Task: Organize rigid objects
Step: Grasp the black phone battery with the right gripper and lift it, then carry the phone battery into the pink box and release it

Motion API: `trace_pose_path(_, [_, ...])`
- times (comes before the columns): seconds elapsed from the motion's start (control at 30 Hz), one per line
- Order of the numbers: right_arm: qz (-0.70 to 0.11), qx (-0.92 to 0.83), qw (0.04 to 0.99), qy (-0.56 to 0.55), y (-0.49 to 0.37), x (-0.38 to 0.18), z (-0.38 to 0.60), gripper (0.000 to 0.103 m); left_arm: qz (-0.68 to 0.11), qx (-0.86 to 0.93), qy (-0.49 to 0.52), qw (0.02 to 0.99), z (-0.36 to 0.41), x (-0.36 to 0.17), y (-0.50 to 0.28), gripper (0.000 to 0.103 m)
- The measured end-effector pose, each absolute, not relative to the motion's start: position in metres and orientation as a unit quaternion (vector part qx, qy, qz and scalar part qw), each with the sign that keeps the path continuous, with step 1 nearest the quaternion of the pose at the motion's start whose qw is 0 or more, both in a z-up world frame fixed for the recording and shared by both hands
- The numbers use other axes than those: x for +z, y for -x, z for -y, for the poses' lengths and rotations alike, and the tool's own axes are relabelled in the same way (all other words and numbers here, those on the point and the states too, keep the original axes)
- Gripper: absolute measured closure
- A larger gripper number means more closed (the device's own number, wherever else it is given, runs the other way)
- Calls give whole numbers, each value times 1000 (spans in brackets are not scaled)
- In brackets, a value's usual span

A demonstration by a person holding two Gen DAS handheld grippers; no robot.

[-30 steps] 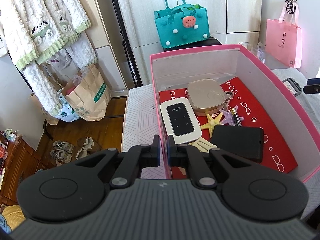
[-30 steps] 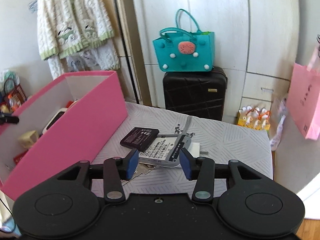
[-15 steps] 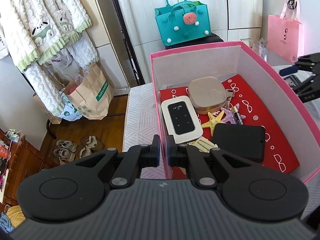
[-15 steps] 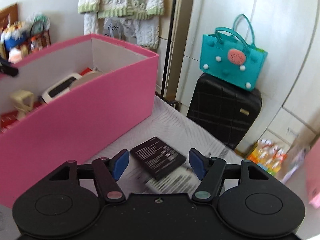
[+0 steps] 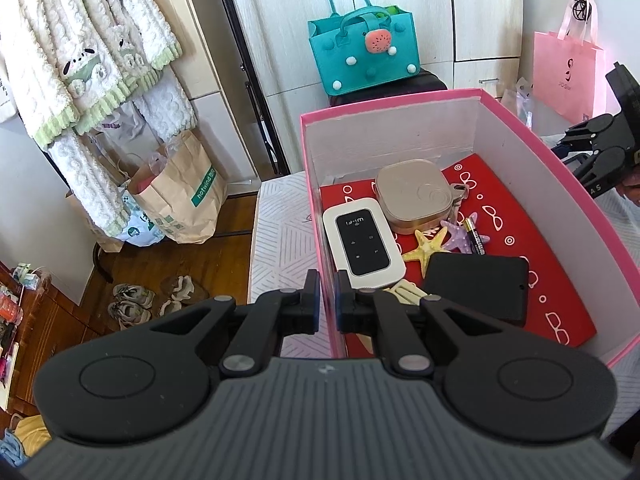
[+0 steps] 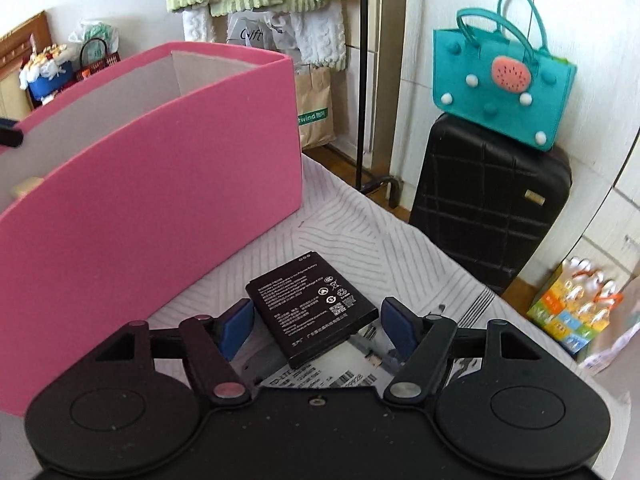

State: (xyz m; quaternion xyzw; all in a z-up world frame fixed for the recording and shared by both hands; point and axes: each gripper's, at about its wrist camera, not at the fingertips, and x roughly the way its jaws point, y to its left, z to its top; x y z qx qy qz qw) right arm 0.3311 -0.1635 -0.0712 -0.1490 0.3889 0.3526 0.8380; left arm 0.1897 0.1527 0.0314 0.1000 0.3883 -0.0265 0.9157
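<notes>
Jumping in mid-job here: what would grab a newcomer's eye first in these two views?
The big pink cardboard box on the white patterned table, with a white Wi-Fi router, a gold square case and a black phone on its red lining. The left gripper is shut on the box's near wall. Outside the box, the flat black battery lies between the open right gripper fingers.
</notes>
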Motion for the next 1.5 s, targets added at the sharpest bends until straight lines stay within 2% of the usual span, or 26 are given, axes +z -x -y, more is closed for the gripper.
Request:
trace_pose_path(0.17, [-375,345,843,172,-322,-68,155,39,-389,-26,-99,915,-152,32,-191,96])
trace_pose_path(0.5, [-394,323,843,173,-317,-65,151,41,-389,-26,-99,915,-152,32,-191,96])
trace_pose_path(0.63, [-394,321,844,173,-325,-67,148,35,-389,-26,-99,915,-152,32,-191,96])
trace_pose_path(0.8, [-392,334,844,148,-336,-70,148,35,-389,-27,-99,915,-152,32,-191,96])
trace_pose_path(0.93, [-364,344,852,151,-331,-74,143,43,-391,-27,-96,915,-152,32,-191,96])
trace_pose_path(1.07, [-368,333,855,149,-326,-71,142,48,-391,-28,-96,915,-151,33,-192,96])
trace_pose_path(1.5, [-303,280,903,120,-287,-36,155,49,-391,-22,-69,918,-157,34,-197,97])
